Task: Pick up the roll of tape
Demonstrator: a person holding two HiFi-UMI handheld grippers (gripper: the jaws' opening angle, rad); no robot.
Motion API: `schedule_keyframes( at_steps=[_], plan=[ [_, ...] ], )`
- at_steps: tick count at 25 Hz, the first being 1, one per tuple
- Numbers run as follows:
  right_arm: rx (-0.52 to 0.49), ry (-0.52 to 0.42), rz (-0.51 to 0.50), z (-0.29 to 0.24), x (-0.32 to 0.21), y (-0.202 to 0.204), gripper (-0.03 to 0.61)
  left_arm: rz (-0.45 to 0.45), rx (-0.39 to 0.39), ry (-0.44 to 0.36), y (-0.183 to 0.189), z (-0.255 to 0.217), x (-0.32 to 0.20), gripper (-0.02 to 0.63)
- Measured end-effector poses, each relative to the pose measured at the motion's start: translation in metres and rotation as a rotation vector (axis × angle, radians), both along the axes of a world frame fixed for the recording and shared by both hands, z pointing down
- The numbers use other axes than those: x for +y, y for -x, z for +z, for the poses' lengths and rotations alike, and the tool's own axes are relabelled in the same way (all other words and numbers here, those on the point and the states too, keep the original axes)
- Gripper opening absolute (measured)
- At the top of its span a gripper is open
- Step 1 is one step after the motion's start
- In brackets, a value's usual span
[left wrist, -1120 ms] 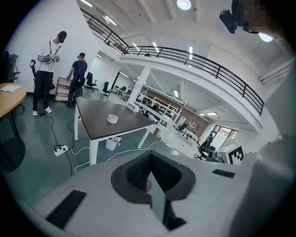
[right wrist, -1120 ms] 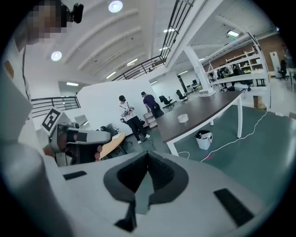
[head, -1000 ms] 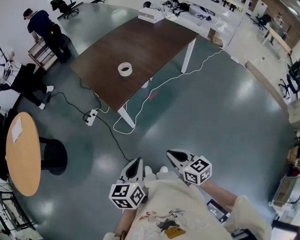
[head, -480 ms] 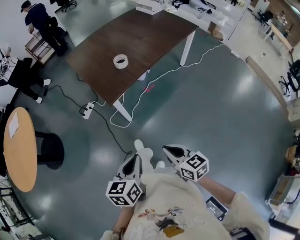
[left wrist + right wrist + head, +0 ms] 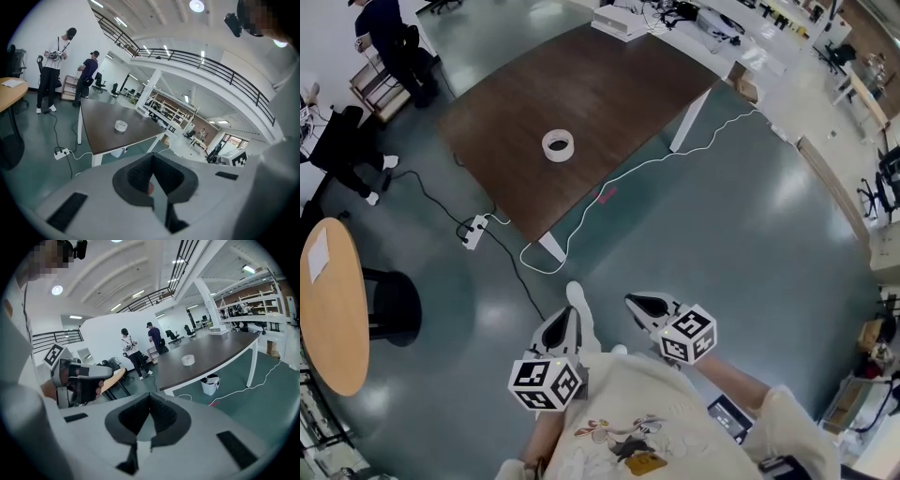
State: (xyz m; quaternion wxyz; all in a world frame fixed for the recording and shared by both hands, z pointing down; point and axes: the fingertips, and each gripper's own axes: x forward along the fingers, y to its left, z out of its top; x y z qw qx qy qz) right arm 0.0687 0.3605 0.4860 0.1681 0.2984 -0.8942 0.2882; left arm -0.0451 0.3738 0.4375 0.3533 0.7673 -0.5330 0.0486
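Glossy grey-green floor fills most of the room, with a round wooden table at its left edge. Further right and far off, the roll of tape lies flat near the middle of the dark tabletop, away from every edge, so it looks open to a grasp from any side. Near the person's body, the left gripper and then the right gripper point toward it from well apart. Both pairs of fingers are pressed together on nothing, probably because the tape is far out of reach.
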Motion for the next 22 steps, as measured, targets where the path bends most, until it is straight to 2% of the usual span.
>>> schedule_keyframes(
  at_steps=[5,14,17,22],
  plan=[
    [0.034,0.018,-0.019,-0.001,-0.075,0.037,0.006,-0.014,0.022,-0.004,0.042,-0.010,-0.079,0.005],
    [0.045,0.010,0.008,-0.007,-0.169,0.092,0.006,0.025,0.033,-0.012,0.099,-0.015,-0.176,0.005],
    [0.050,0.012,0.025,-0.006,-0.190,0.097,0.006,0.034,0.032,0.001,0.109,-0.009,-0.198,0.005],
    [0.052,0.018,0.024,0.001,-0.227,0.093,0.006,0.046,0.035,0.027,0.105,0.003,-0.233,0.005]
  ],
)
